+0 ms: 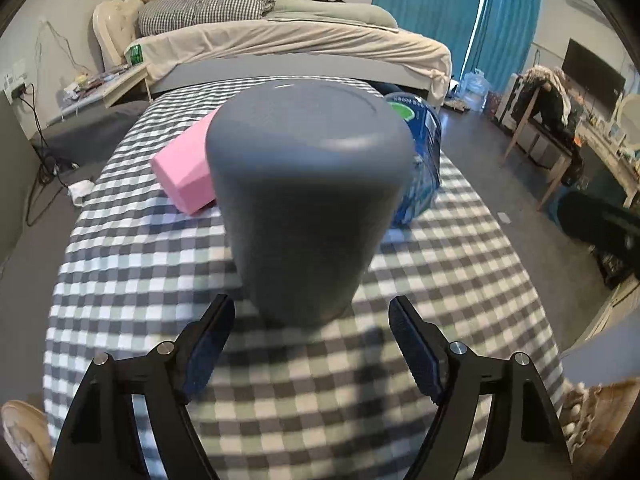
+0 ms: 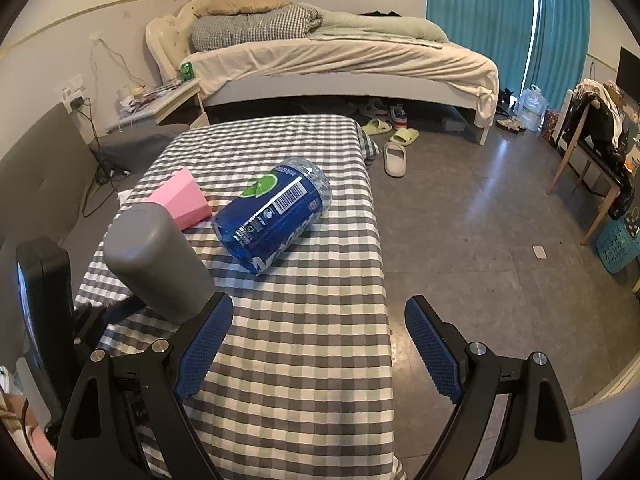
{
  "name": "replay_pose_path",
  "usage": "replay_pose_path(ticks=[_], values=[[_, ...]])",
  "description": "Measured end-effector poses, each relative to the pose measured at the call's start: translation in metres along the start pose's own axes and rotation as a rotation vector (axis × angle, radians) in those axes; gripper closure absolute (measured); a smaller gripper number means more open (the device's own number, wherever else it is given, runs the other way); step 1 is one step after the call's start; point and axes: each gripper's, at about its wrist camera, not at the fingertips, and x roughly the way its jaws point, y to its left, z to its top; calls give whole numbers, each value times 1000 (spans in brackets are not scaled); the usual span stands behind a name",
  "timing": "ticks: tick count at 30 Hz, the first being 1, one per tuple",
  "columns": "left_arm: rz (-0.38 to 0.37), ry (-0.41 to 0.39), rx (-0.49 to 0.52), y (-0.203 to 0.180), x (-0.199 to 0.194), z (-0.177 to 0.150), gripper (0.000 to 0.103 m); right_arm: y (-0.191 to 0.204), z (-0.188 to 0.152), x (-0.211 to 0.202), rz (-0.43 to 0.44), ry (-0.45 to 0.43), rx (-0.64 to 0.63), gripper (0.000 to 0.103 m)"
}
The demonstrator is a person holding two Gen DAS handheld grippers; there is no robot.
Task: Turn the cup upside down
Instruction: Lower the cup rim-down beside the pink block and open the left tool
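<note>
A grey cup [image 1: 308,200] stands upside down on the checkered tablecloth [image 1: 280,380], its closed base up. It also shows at the left in the right wrist view [image 2: 156,256]. My left gripper [image 1: 312,320] is open, its jaws wide on either side of the cup's lower end and not touching it. My right gripper [image 2: 320,328] is open and empty, to the right of the cup above the table's right edge. Part of the left gripper's body [image 2: 44,300] shows at the left in the right wrist view.
A pink block [image 2: 182,200] lies behind the cup. A blue can-like container [image 2: 276,216] lies on its side to the cup's right. The table's right edge drops to the grey floor [image 2: 480,220]. A bed [image 2: 340,60] stands behind.
</note>
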Motion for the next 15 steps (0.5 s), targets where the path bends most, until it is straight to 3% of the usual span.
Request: replay_pose_path(ticks=[6, 15], values=[[11, -59, -22, -1, -38, -7, 21, 3, -8, -24, -18, -71, 14, 15], [34, -212, -65, 16, -109, -4, 21, 11, -28, -80, -27, -217, 38, 15]])
